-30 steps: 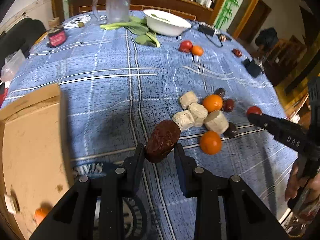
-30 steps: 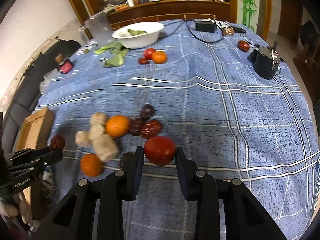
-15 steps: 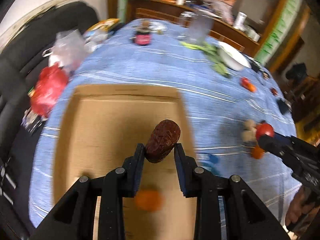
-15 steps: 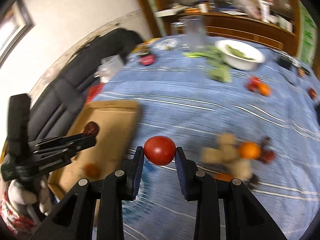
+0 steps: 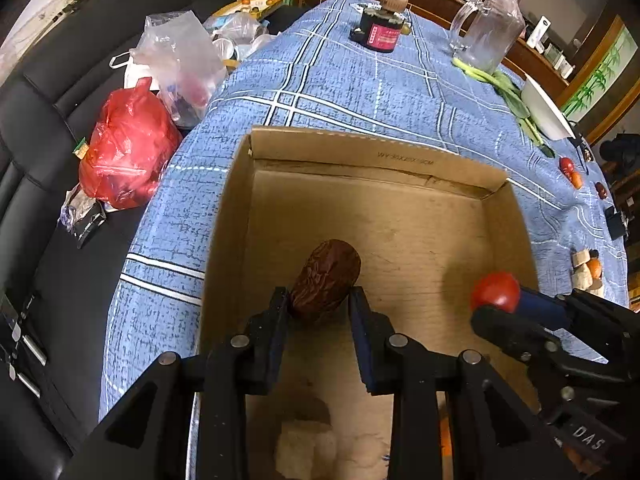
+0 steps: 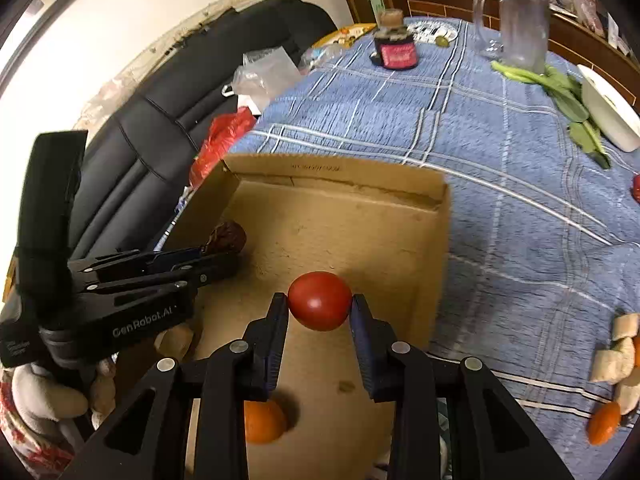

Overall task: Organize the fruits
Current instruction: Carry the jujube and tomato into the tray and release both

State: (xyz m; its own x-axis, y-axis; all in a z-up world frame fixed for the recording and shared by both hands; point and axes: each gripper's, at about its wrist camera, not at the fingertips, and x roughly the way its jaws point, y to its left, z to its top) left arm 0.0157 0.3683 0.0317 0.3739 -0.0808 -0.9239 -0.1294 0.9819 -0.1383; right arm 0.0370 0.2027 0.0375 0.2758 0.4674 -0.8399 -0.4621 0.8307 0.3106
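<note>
Left gripper: fingers clamped on a wrinkly dark red date, held over the floor of the cardboard box. Can't tell if the date touches the cardboard or hangs just above it.

Right gripper: fingers pinched on a red tomato, also over the box, toward its right wall.

Hidden stuff: in the left wrist view a pale lumpy thing sits at the bottom edge of the box, mostly behind the gripper body, too blurry to name. Just a sliver of orange shows near the right finger.

Right view fills that in: a whole orange fruit lies on the box floor, half covered by the gripper's left finger.

Cross views: each camera catches the other gripper from the side, so the tomato shows up at the right of the left wrist view and the date at the left of the right wrist view.

Still on the desk: pale chunks and another orange fruit, cut off at the right edge.

Farther back: a glass mug, a dark jar, a white bowl clipped by the frame, leafy greens.

Only the left view: red plastic bag on the black sofa, fully visible.
</note>
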